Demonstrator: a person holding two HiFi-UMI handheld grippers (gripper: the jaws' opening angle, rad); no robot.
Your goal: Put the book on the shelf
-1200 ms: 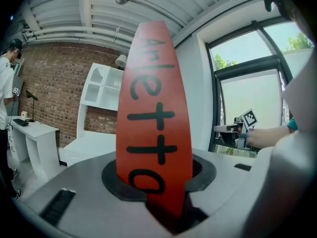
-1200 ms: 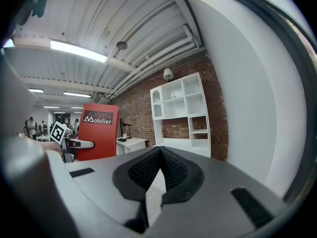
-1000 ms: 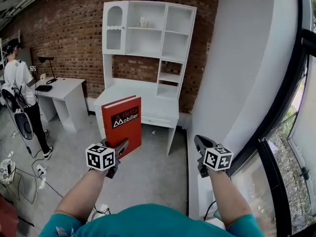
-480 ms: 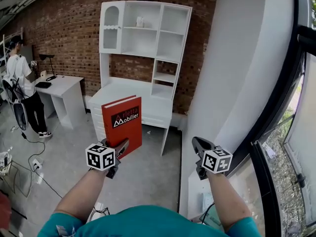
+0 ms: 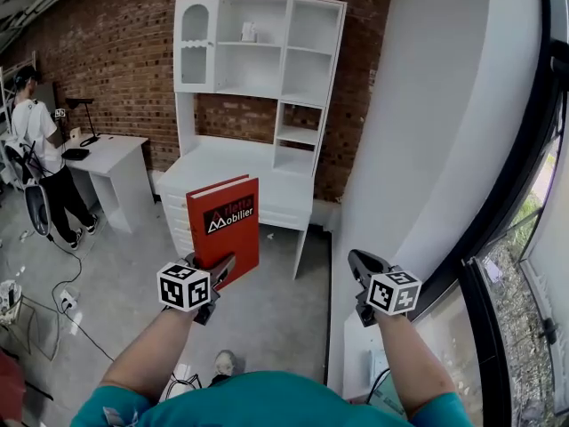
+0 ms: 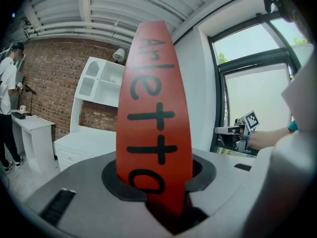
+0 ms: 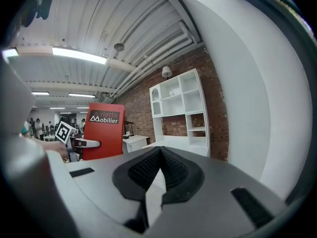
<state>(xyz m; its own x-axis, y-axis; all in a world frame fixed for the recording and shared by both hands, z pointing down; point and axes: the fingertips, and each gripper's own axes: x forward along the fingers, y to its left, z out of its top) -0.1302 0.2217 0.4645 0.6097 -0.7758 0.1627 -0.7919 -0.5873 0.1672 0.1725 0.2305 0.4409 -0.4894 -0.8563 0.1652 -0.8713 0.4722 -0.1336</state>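
A red hardcover book (image 5: pixel 225 229) with a black "Mobilier" label stands upright in my left gripper (image 5: pixel 216 272), which is shut on its lower edge. In the left gripper view the red spine (image 6: pixel 153 108) rises out from between the jaws. My right gripper (image 5: pixel 360 269) hangs apart to the right, its jaws together with nothing between them; in its own view (image 7: pixel 159 167) the pads meet. The white shelf unit (image 5: pixel 258 60) stands ahead against the brick wall, with open compartments above a white desk top (image 5: pixel 240 172).
A person (image 5: pixel 31 132) stands at the far left by a white side desk (image 5: pixel 111 163) with a lamp. Cables (image 5: pixel 53 301) lie on the grey floor. A white wall (image 5: pixel 418 132) and a dark-framed window (image 5: pixel 524 283) close off the right side.
The shelf unit now sits slightly higher and nearer in the head view. The book stays upright in the left gripper. A shoe has appeared at the bottom.
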